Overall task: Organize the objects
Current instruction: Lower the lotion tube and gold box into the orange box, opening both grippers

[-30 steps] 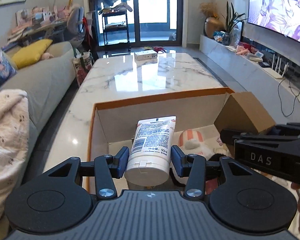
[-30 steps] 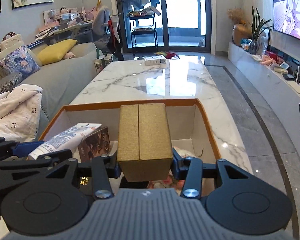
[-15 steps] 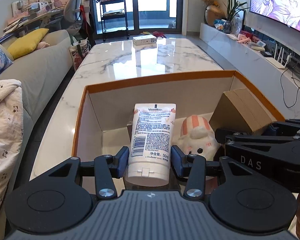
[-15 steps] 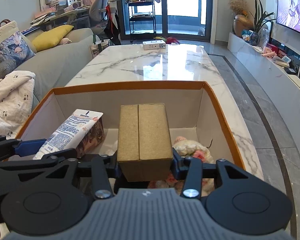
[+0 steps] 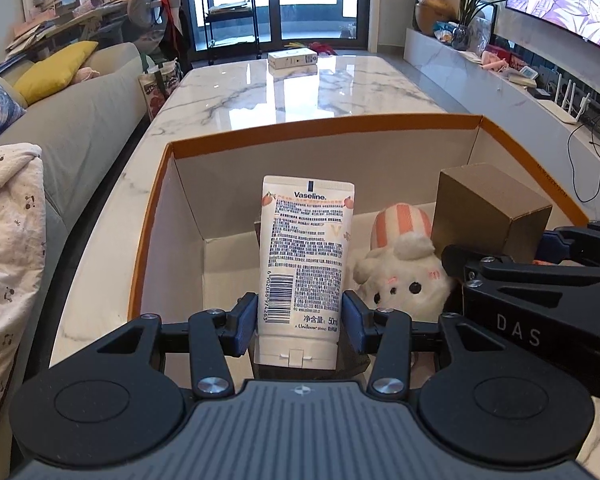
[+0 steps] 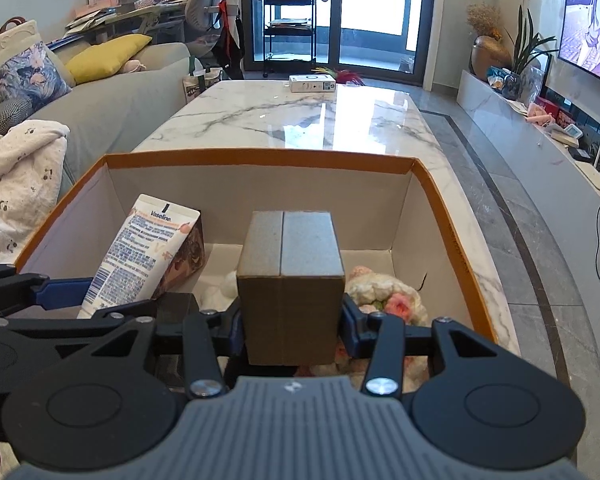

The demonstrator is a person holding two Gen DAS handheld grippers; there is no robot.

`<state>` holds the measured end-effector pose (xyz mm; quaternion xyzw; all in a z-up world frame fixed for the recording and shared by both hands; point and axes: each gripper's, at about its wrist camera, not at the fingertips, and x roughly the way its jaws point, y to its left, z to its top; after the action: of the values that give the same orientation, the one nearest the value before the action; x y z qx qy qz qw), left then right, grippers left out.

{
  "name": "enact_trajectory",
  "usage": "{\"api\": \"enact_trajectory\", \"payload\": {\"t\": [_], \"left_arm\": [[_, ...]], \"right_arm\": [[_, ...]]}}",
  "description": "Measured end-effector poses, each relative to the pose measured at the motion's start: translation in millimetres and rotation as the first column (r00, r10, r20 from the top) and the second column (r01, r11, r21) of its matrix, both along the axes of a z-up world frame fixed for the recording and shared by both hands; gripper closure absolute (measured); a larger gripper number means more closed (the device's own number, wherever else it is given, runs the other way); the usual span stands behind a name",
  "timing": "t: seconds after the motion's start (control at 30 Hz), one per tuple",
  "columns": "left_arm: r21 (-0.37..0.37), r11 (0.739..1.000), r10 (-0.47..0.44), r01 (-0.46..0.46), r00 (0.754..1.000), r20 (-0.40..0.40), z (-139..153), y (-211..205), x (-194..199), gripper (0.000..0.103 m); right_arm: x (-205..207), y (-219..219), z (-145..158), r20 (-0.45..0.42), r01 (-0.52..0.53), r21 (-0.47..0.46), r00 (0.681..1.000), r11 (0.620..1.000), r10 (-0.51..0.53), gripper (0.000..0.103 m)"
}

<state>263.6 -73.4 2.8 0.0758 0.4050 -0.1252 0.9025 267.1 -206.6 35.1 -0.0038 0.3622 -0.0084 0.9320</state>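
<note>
My left gripper [image 5: 300,322] pinches a soft plastic Vaseline tube [image 5: 305,268] near its flat cap end, the blue pads pressed against both sides, the crimped end pointing up and away over the open box [image 5: 152,216]. The tube is cream-white with dense small print and a barcode; its cap underside is mostly hidden behind my gripper's ribbed grey housing. My right gripper [image 6: 292,330] is clamped on a small cardboard carton [image 6: 291,280], a matte brown cuboid with a seam running down its top face; its lower end is hidden behind the housing. Both things hang inside the mouth of the box, a wide shallow carton with an orange outer skin and rim and plain white inner walls, standing on the glossy white marble table [image 6: 300,120] with grey veins. Inside the box lies a fluffy white plush toy [image 5: 400,272] with small black eyes, pink cheeks and an orange-and-white striped cap, partly covered by my right gripper in the left view. Behind the tube stands a dark brown patterned packet [image 6: 188,256], only a sliver visible, so I cannot read it. Below the carton lies something knitted or floral in cream and pink [image 6: 384,296], too hidden to name. A small white box [image 6: 312,83] sits at the table's far end.
</note>
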Motion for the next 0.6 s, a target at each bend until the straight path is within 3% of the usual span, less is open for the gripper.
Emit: {"api": "enact_trajectory", "payload": {"t": [0.6], "left_arm": [[0.006,1.000,-0.010,0.010,0.999,-0.042,-9.6,-0.8,3.5,0.051]], "right_arm": [[0.3,1.3,0.8,-0.046,-0.021,-0.035,0.999,0.999,0.019,0.055]]}}
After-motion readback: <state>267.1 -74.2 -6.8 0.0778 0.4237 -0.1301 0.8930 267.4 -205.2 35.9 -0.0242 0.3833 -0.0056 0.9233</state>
